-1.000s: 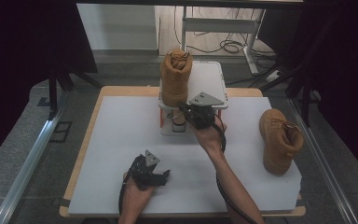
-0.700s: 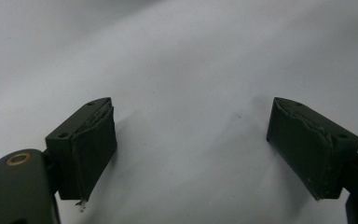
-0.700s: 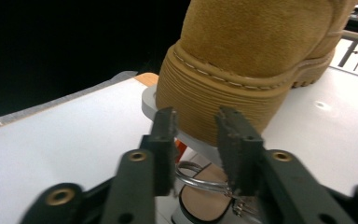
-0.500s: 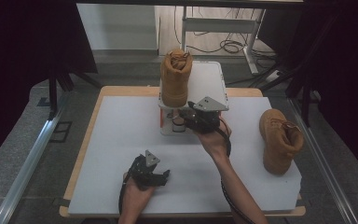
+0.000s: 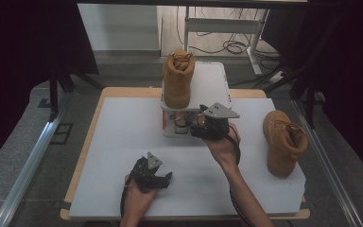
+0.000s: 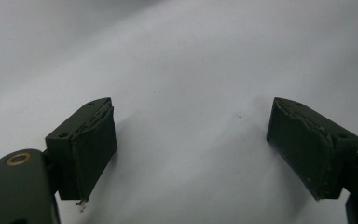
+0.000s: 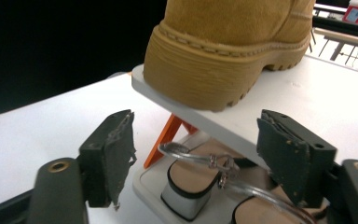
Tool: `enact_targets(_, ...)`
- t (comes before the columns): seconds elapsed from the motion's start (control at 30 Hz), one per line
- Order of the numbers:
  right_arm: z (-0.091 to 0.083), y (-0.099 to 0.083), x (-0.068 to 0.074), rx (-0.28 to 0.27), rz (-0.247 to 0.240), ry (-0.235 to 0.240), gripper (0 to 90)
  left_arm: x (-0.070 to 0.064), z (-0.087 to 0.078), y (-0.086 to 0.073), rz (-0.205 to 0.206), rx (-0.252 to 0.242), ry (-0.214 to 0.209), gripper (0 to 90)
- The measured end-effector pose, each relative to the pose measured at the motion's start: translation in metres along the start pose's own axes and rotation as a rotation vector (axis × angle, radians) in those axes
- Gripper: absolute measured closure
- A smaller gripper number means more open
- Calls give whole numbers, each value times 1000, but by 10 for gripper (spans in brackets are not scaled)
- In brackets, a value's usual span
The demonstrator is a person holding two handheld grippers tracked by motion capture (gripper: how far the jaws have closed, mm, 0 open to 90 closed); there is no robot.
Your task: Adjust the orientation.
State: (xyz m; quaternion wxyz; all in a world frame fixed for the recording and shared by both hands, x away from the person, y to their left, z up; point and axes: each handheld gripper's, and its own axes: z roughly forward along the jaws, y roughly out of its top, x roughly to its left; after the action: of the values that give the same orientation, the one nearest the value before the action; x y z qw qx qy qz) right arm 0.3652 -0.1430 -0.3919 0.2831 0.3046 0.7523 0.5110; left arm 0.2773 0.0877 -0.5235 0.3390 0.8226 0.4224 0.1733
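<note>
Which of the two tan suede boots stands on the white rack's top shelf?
The upright tan suede boot behind the right hand-held gripper; the other boot stands on the table.

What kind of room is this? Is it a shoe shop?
Probably not a shop; it looks like a lab or workshop. A white table holds a small shoe rack, loose cables lie on the floor, and dark curtains hang around.

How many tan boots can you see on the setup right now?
2. One boot stands on the top shelf of the white rack, above the right gripper. The other boot sits on the table at the right side. Others may be hidden.
</note>
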Motion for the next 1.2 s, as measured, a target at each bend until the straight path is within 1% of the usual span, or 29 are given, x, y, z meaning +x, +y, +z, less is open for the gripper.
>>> enact_targets(0.1, -3, -2, 0, 2, -14, -14, 204, 0, 0, 0, 1, 0, 1, 156)
enact_targets(0.17, -5, -4, 0, 7, -12, -14, 193, 0, 0, 0, 1, 1, 0, 156)
enact_targets(0.27, -7, -7, -1, 4, -7, -13, 143, 0, 0, 0, 1, 1, 1, 155)
enact_targets(0.37, -11, -10, -2, 13, -5, -7, 135, 0, 0, 0, 4, 3, 3, 156)
enact_targets(0.43, -14, -13, -3, 15, -4, -12, 128, 0, 0, 0, 4, 3, 3, 156)
enact_targets(0.53, -18, -17, -5, 6, 1, -19, 69, 0, 0, 0, 4, 3, 2, 156)
enact_targets(0.67, -24, -23, -8, -10, 20, -24, 20, 0, 0, 0, 4, 4, 2, 155)
enact_targets(0.8, -29, -28, -10, -10, 28, -30, 0, 0, 0, 0, 1, 2, 2, 156)
enact_targets(1.03, -38, -37, -13, -6, 45, -35, 0, 0, 0, 0, 2, 1, 3, 155)
enact_targets(1.2, -46, -42, -15, -15, 69, -30, 0, 0, 0, 0, 1, 1, 3, 155)
